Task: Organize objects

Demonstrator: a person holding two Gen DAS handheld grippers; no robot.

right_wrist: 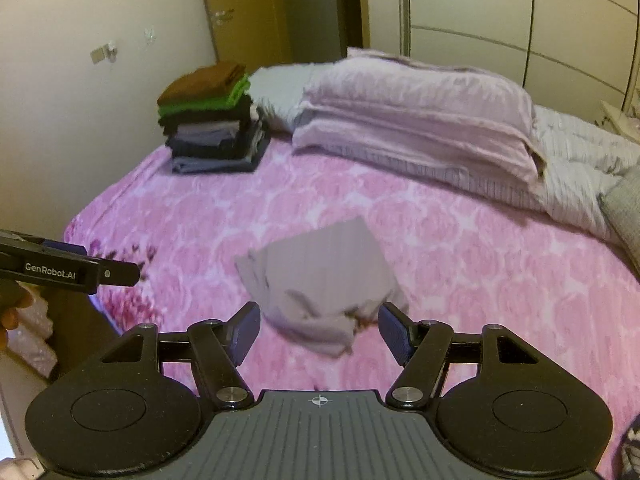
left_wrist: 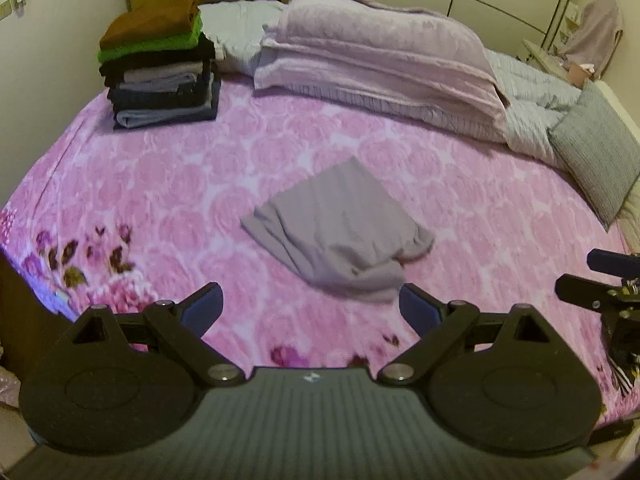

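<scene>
I am aiming both wide-open, empty grippers, left gripper (left_wrist: 310, 308) and right gripper (right_wrist: 319, 330), at the crumpled grey cloth (left_wrist: 340, 236) mid-frame, planning corner grips.

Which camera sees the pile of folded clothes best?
The left wrist view: the pile of folded clothes looks bigger and sharper there, each layer clear. The right wrist view shows the same pile, smaller and blurrier.
</scene>
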